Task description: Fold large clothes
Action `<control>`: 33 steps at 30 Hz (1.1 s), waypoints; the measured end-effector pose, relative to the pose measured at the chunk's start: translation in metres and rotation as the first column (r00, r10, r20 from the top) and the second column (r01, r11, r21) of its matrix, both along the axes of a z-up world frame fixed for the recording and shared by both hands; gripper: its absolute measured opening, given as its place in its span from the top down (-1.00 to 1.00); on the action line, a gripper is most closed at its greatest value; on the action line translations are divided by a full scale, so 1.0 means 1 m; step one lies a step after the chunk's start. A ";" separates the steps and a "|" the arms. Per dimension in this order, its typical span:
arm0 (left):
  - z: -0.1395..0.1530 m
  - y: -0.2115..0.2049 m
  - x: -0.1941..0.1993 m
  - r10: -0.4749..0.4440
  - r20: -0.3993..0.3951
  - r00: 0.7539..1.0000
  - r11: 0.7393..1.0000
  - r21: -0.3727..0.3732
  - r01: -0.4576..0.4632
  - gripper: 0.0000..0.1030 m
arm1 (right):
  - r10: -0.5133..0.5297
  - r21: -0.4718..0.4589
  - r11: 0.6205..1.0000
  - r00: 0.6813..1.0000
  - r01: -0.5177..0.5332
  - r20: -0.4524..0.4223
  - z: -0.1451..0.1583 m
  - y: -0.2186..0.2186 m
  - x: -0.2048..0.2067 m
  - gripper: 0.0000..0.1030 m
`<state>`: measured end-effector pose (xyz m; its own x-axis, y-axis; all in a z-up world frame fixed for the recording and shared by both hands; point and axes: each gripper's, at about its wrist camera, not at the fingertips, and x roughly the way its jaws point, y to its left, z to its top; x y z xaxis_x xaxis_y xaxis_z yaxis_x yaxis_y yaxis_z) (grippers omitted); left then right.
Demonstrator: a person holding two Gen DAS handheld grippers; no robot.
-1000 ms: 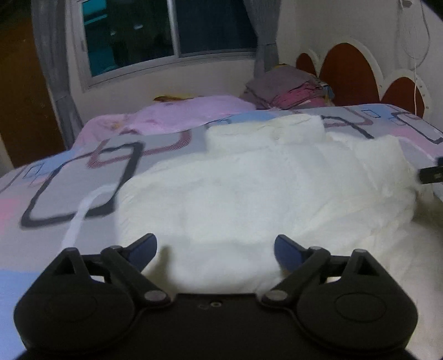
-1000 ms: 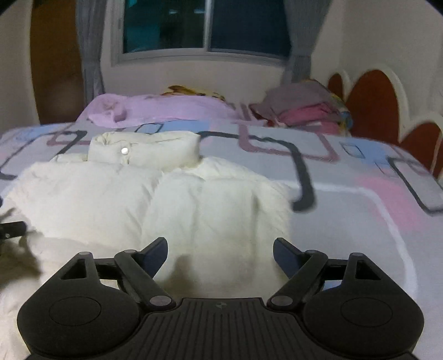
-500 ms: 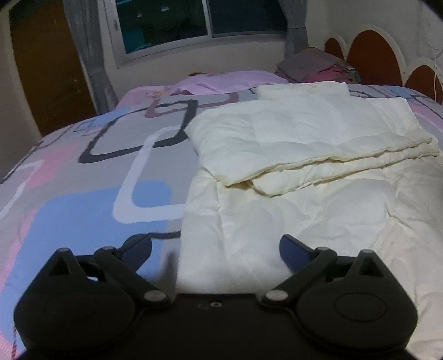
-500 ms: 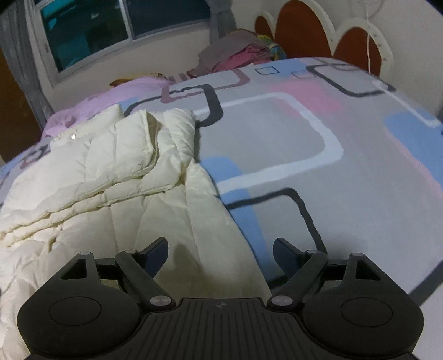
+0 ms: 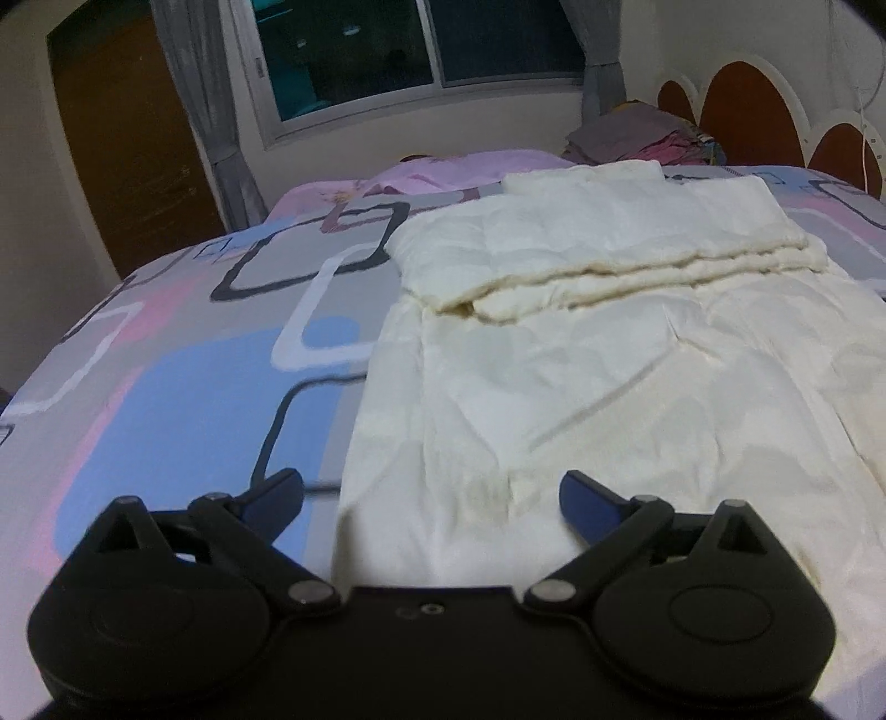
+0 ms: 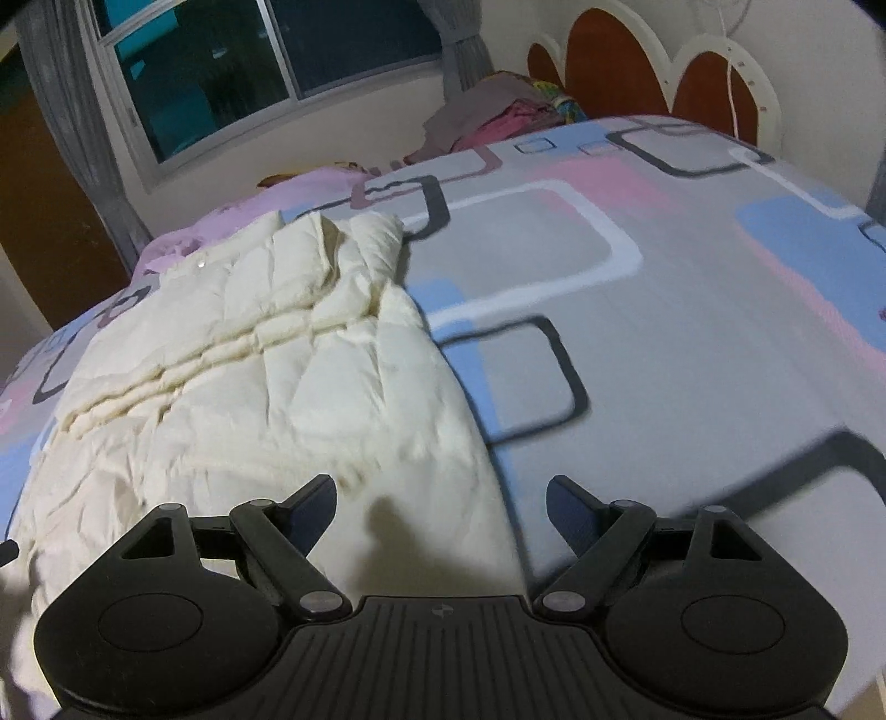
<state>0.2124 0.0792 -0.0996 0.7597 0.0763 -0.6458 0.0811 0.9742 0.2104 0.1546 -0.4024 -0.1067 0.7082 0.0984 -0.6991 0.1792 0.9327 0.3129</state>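
A cream padded jacket point(image 5: 598, 343) is spread on the bed point(image 5: 183, 399), its far half now folded over toward the near half; a second ago both hand-held grippers were close over that fold, and they have since been drawn back to the near hem. This suggests one fold is done and the near edge is to be taken next. The left hand-held gripper point(image 5: 432, 498) is held with jaws wide apart and empty, the jacket's near left edge just ahead between them. The right hand-held gripper point(image 6: 440, 501) is likewise apart and empty, the jacket's right edge ahead and to its left. Far beyond, a pile of clothes point(image 6: 498, 116) lies by the headboard point(image 6: 626, 66), and a pink blanket point(image 5: 459, 169) under the window point(image 5: 410, 50). Nothing stands in the way.
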 end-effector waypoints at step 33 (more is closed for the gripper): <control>-0.027 0.083 -0.041 -0.030 -0.275 0.961 0.802 -0.581 -0.141 -0.13 | 0.128 0.445 0.889 0.992 -0.107 -0.018 -0.054 -0.035 -0.036 -0.34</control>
<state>0.1717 0.1619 -0.1270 0.5654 -0.3471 -0.7483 -0.0097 0.9043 -0.4268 0.1183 -0.4372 -0.1604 0.6406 0.4854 -0.5949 0.1008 0.7150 0.6918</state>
